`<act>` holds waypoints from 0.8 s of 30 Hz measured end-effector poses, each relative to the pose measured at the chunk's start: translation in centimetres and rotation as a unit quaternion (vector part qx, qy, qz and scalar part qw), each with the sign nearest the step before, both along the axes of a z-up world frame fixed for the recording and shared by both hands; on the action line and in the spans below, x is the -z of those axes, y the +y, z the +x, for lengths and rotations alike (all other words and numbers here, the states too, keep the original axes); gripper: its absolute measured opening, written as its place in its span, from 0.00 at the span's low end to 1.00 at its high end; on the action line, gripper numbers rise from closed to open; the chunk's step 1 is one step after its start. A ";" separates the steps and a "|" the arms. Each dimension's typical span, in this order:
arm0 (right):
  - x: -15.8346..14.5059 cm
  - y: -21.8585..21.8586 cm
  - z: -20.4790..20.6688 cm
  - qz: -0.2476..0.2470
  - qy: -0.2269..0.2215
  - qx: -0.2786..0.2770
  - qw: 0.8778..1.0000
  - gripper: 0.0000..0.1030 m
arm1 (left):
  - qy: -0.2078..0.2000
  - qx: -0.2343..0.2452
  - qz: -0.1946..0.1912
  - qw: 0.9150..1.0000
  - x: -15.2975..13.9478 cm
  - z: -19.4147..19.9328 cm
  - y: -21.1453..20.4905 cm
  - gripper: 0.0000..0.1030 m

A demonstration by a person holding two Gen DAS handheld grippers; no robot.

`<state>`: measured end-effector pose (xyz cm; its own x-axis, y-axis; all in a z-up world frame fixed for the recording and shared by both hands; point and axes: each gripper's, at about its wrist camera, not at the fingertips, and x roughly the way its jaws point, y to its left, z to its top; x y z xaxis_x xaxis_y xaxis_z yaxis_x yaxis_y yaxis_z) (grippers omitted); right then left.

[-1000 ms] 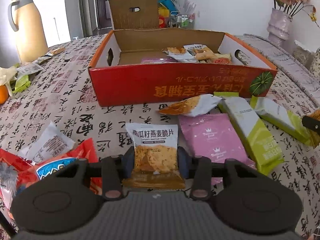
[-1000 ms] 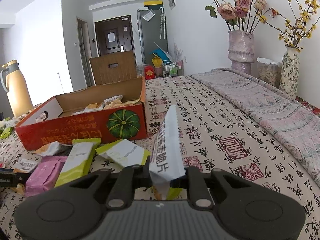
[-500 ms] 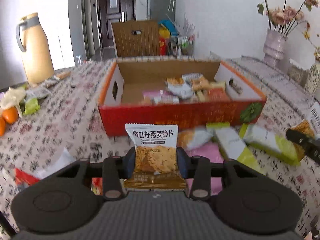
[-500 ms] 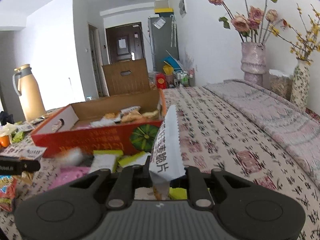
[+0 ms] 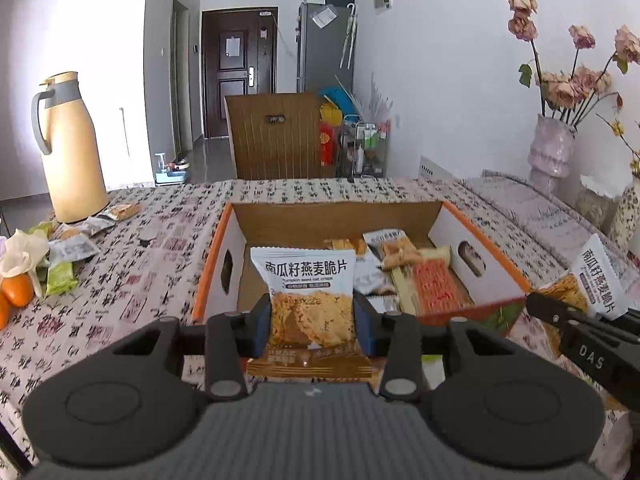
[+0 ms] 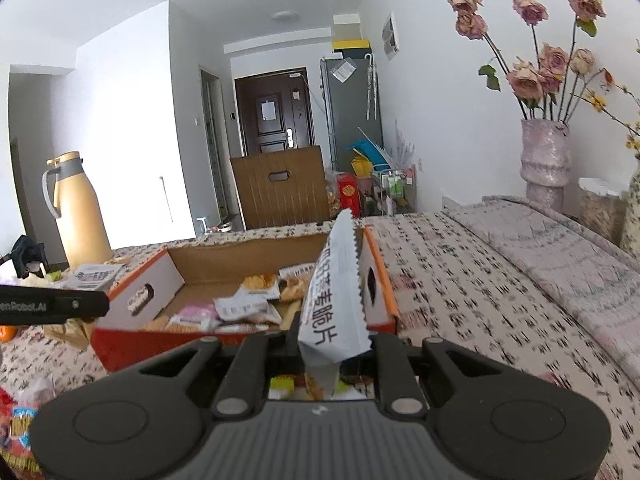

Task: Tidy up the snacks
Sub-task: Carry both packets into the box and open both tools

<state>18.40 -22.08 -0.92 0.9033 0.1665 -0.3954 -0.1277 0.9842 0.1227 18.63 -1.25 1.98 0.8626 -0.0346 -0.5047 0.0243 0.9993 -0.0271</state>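
My left gripper (image 5: 312, 320) is shut on an oat crisp packet (image 5: 306, 292), held upright and face-on above the near wall of the open red cardboard box (image 5: 480, 308). Several snack packs (image 5: 424, 276) lie inside the box on its right side. In the right wrist view my right gripper (image 6: 332, 356) is shut on a second oat crisp packet (image 6: 334, 300), held edge-on in front of the box's right end (image 6: 380, 280). That right gripper (image 5: 568, 316) and its packet (image 5: 598, 276) also show at the right edge of the left wrist view.
A beige thermos jug (image 5: 68, 148) stands at the table's far left, with loose wrappers (image 5: 76, 248) and an orange (image 5: 16, 290) near it. Vases of dried flowers (image 5: 550, 152) stand at the right. A red snack bag (image 6: 20, 424) lies at the near left.
Both grippers have risen with their packets and moved toward the box. The box interior now shows from above, and the loose packs on the table before it have dropped out of sight.
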 end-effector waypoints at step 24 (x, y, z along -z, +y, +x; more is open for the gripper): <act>0.9 3.9 10.5 -0.022 0.019 -0.009 1.000 0.14 | 0.025 -0.021 -0.015 0.999 2.5 8.7 0.1 0.41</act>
